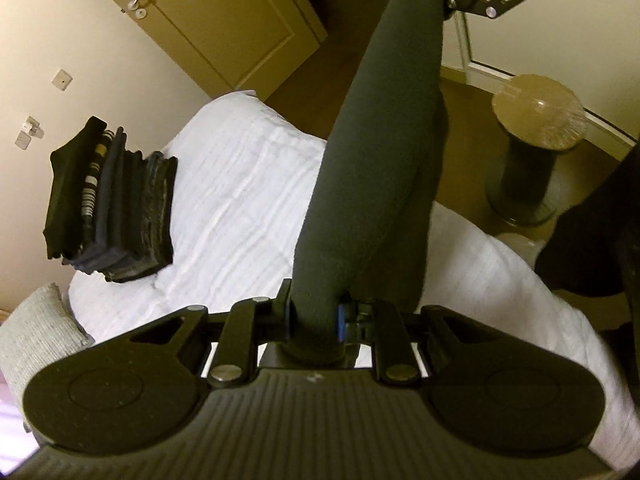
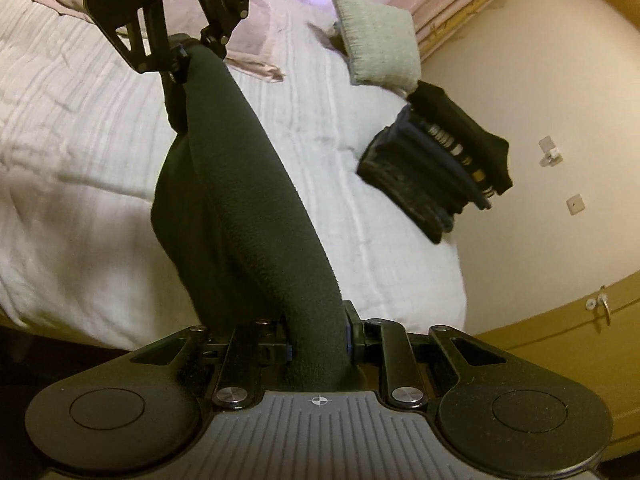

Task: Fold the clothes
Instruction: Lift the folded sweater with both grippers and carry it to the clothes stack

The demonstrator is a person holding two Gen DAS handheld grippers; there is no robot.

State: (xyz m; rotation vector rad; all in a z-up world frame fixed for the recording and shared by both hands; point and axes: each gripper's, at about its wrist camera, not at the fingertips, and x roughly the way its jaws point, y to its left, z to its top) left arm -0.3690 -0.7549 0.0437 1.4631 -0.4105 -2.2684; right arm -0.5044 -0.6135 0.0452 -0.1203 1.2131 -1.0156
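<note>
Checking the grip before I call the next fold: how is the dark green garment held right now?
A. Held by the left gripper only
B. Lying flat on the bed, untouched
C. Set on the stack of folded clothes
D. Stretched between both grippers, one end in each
D: the dark green garment runs from the left gripper to the right gripper, both jaws shut on it, above the bed.

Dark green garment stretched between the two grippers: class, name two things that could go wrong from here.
1. The garment hangs bunched like a rope between the left gripper and the right gripper, so it may land twisted.
2. The pile of folded clothes sits near the bed edge; a swing could knock it off.
</note>
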